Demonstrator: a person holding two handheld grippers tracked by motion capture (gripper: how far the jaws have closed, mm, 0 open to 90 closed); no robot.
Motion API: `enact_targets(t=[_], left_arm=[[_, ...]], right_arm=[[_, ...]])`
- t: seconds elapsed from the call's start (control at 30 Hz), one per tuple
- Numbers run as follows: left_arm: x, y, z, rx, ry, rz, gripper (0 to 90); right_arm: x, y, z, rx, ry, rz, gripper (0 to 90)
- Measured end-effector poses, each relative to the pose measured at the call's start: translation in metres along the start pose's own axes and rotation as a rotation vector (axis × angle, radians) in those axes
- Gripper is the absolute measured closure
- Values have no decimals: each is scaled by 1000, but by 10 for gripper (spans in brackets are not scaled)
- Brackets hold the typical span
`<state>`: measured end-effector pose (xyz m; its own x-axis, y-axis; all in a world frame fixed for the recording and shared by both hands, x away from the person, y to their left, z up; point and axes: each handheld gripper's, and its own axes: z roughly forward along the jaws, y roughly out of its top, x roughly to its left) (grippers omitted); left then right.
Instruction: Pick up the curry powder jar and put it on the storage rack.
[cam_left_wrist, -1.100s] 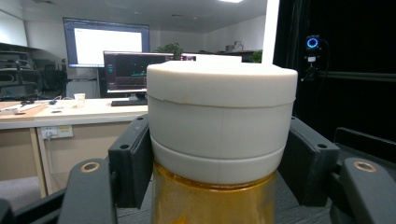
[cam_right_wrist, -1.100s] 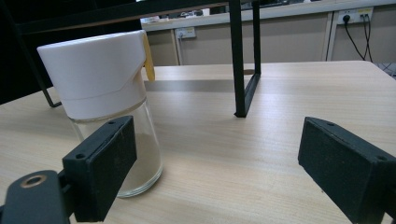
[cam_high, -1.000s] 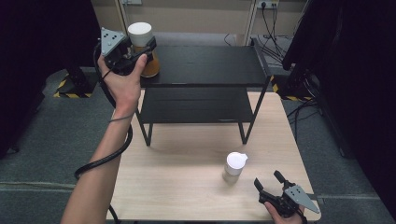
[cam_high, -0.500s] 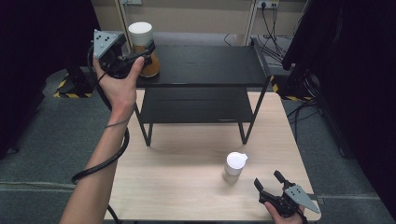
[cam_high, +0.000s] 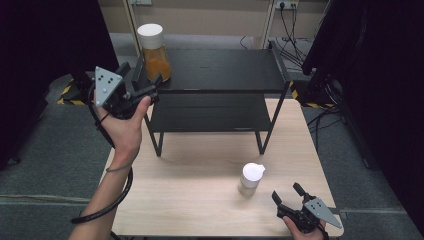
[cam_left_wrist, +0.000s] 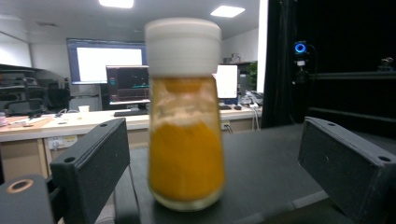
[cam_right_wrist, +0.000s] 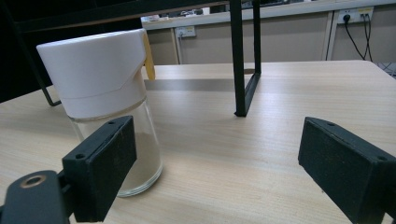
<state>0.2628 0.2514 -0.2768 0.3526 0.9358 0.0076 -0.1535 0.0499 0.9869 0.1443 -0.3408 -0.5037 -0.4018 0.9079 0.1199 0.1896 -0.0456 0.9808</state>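
A person at a wooden table (cam_high: 200, 200) has set a jar of orange powder on a black shelf unit (cam_high: 220, 70) and is letting go of it.

The two-tier shelf unit stands at the far side of the table. The orange jar (cam_high: 154, 52), white-capped, stands upright at the left end of the top shelf, apparently just placed there. The left claw (cam_high: 145, 85) sits just in front of it; its jaws have just been opening and now stand wide, holding nothing, with the jar in the gap beyond them, so the hand can pull away freely. A smaller white-capped jar (cam_high: 250, 177) waits on the table, near the right claw (cam_high: 287, 194), which rests open and empty beside it, probably ready to take it next.
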Motion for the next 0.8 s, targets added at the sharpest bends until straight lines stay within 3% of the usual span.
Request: enact_targets(t=[0.5,0.8], left_arm=[[-18,-61,-42,23,-87,15,104],[-18,-101,-62,90,-117,-28,106]], right_arm=[[0,-1,0,-3,0,-6,117],[1,0,0,-1,0,-9,117]])
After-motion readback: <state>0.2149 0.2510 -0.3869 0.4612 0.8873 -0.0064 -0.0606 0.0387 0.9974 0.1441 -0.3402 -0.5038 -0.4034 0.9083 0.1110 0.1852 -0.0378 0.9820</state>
